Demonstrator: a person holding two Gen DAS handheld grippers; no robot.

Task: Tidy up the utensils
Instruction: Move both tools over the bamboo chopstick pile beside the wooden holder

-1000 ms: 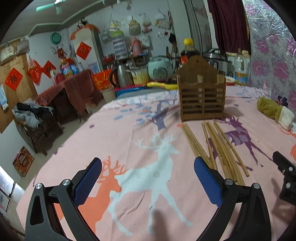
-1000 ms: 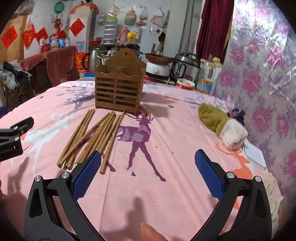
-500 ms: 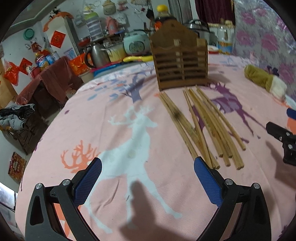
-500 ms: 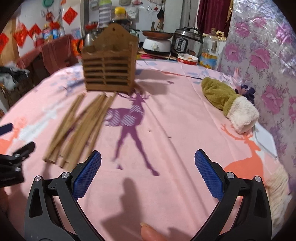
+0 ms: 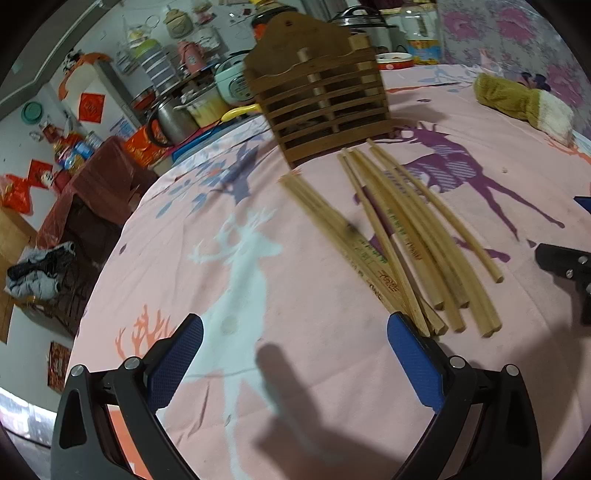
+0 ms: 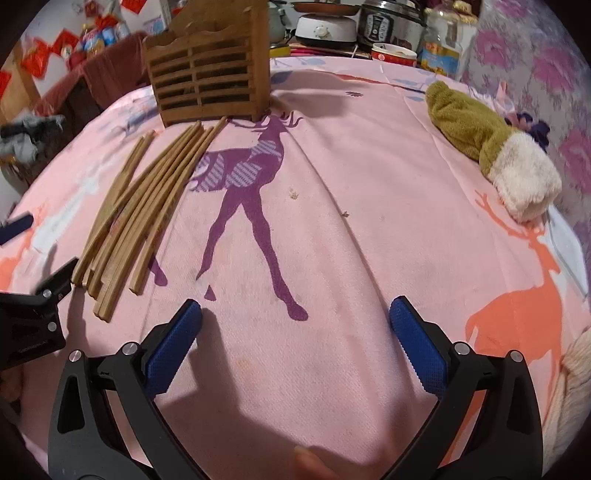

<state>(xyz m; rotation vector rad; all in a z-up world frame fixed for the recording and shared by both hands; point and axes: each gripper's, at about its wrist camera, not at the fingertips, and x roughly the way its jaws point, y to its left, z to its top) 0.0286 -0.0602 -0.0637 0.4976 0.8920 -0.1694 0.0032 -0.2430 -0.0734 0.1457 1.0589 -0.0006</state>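
Several wooden chopsticks lie in a loose bundle on the pink deer-print tablecloth. A brown slatted wooden holder stands upright just beyond their far ends. My left gripper is open and empty, low over the cloth, its right finger next to the chopsticks' near ends. My right gripper is open and empty, over bare cloth to the right of the chopsticks. The holder shows at the upper left of the right wrist view.
An olive and white plush sock lies at the right of the table. Rice cookers, a kettle and bottles crowd the far edge. The left gripper's body shows at the left edge of the right wrist view.
Both grippers have tilted down and come closer to the table and the chopsticks. Both stay open and empty.
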